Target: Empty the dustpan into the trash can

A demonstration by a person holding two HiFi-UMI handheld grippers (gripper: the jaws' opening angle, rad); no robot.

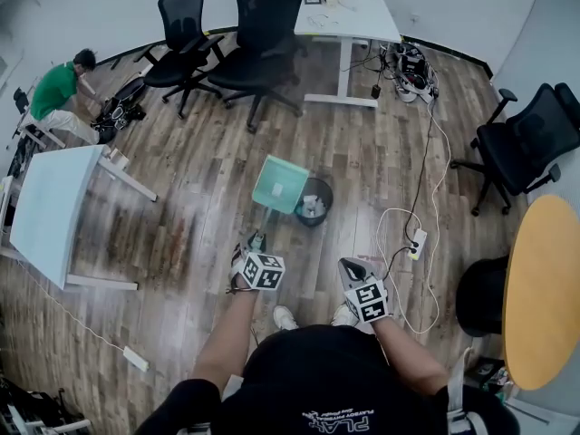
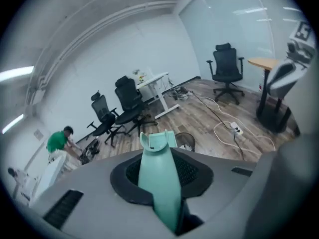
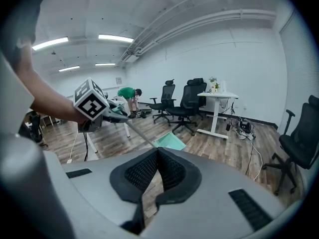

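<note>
In the head view a mint-green dustpan (image 1: 279, 184) hangs tilted over the floor, its right edge next to a small black trash can (image 1: 314, 201) with white scraps inside. A thin pole runs from the pan back to my left gripper (image 1: 256, 240). My left gripper (image 2: 160, 176) is shut on the dustpan's green handle (image 2: 159, 183), and past it lie the pan (image 2: 158, 139) and the trash can (image 2: 186, 141). My right gripper (image 1: 350, 266) hangs to the right near my body. Its jaws (image 3: 158, 153) meet at the tips with nothing between them.
Black office chairs (image 1: 263, 25) and a white desk (image 1: 344, 12) stand at the back. A white cable and power strip (image 1: 418, 241) lie right of the can. A round wooden table (image 1: 544, 288) is at right and a white table (image 1: 50, 211) at left. A person in green (image 1: 59, 93) crouches at the far left.
</note>
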